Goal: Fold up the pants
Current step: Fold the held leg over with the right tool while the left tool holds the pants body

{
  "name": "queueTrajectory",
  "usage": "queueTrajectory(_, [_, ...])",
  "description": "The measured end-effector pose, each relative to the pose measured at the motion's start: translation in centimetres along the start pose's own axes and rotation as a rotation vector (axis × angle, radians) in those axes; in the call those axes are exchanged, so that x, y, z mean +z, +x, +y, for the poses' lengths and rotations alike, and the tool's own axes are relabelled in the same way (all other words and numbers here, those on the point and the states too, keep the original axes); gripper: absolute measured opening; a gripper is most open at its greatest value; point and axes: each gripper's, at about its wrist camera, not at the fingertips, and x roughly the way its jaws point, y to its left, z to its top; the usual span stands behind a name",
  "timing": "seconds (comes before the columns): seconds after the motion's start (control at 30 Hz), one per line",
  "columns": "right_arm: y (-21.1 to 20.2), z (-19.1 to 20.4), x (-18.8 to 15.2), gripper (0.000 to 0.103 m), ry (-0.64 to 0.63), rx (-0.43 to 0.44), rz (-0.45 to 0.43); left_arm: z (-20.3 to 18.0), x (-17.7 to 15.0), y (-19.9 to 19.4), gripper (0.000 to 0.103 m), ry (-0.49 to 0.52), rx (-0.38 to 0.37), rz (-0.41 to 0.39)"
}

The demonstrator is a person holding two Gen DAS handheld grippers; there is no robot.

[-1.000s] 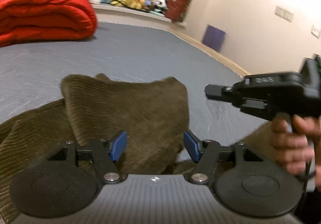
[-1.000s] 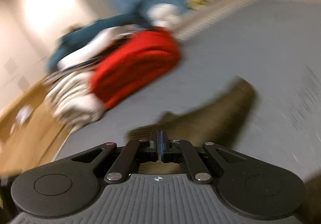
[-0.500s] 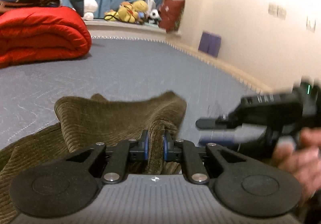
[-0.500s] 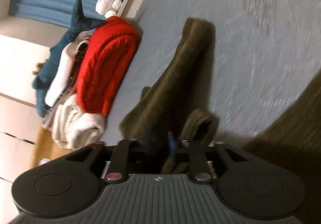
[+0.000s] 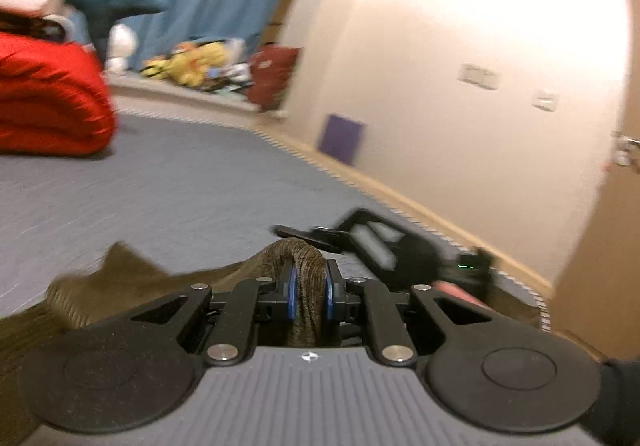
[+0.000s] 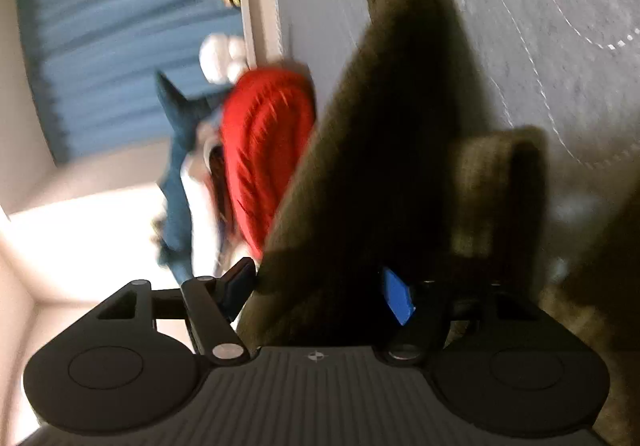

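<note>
Pants: the olive corduroy pants (image 5: 132, 286) are lying rumpled on the grey bed cover (image 5: 180, 182), with one bunched ridge of cloth being raised off it at the near side.
Left gripper: the left gripper (image 5: 308, 294) is pinching that ridge, its blue pads (image 5: 291, 296) pressing into the fabric from both sides, so the cloth is arching up over the fingertips.
Right gripper: the right gripper (image 6: 320, 288) has just been opening; its fingers are standing spread, rolled onto its side, with a dark fold of the pants between them but neither pad pressing on it.
Right gripper seen from the left: it is showing blurred just beyond the pinched ridge (image 5: 376, 242).
Step in hand: judging by the grips, the person is taking hold of the garment at two points before carrying one part over another.
Doing it well: the right fingers should be closing on a full thickness of cloth, near the edge and level with the left grip, so both hands are lifting one straight line.
Watch for: corduroy is thick and may be slipping out of a shallow bite; a deeper hold is safer.
Surroundings: a red quilt (image 5: 48, 98) is sitting well apart at the far side.
</note>
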Motion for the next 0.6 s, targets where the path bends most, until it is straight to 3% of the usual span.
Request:
queueTrajectory(0.13, [0.6,0.3,1.2,0.069,0.043,0.013,-0.075,-1.2,-0.2,-0.2,0.014,0.049,-0.073,0.011])
queueTrajectory(0.27, [0.6,2.3,2.1,0.034,-0.015,-0.008,-0.124,-1.1,-0.4,-0.4,0.014,0.048,-0.086,0.001])
queueTrajectory(0.3, [0.5,3.1,2.2,0.022,-0.048,-0.013,-0.138,-1.1,-0.4,-0.7,0.014,0.046,-0.086,-0.004])
queueTrajectory(0.37, [0.1,4.9,2.3,0.020,-0.137,-0.046,-0.160,-0.8,-0.1,-0.9,0.014,0.035,-0.089,-0.009])
queueTrajectory(0.47, [0.1,9.5,1.6,0.018,-0.369,-0.193,-0.154,-0.5,0.1,-1.3,0.016,0.006,-0.098,-0.011])
queueTrajectory(0.6, [-1.0,14.7,2.8,0.014,-0.549,-0.348,-0.168,0.9,0.8,-2.7,0.052,-0.082,-0.085,-0.085])
